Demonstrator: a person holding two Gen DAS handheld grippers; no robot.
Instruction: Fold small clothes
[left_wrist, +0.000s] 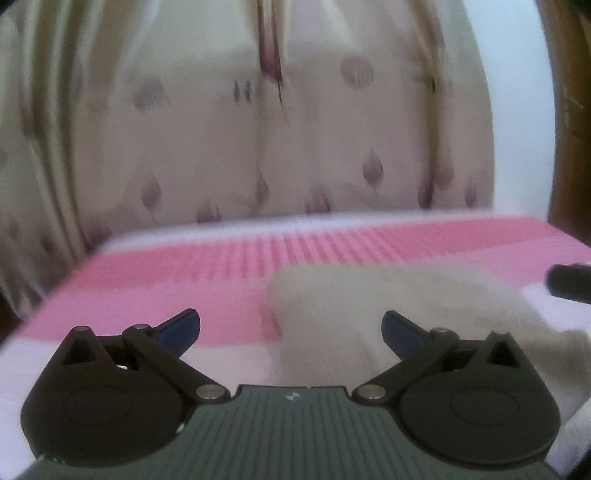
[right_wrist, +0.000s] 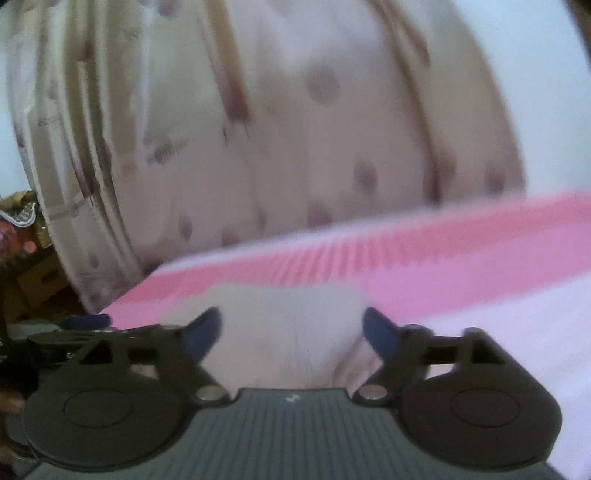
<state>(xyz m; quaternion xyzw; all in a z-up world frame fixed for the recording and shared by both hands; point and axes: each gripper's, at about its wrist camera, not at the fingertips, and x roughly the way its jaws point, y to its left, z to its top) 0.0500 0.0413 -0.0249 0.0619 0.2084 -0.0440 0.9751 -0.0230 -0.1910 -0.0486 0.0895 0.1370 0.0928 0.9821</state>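
A small cream garment (left_wrist: 369, 306) lies bunched on the pink and white bedsheet (left_wrist: 184, 291), just ahead and right of my left gripper (left_wrist: 291, 328). That gripper stands open, its blue fingertips (left_wrist: 181, 328) wide apart with nothing pressed between them. In the right wrist view the same cream garment (right_wrist: 291, 325) lies between and beyond the fingers of my right gripper (right_wrist: 291, 332), which is open; the blue pads do not press on the cloth. Both views are blurred. A dark part of the right gripper (left_wrist: 569, 280) shows at the right edge of the left wrist view.
A cream curtain (left_wrist: 258, 129) with purple motifs hangs behind the bed. The left gripper (right_wrist: 74, 328) shows at the left of the right wrist view. Cluttered boxes (right_wrist: 29, 258) sit at the far left. A white wall (right_wrist: 546, 92) is at the upper right.
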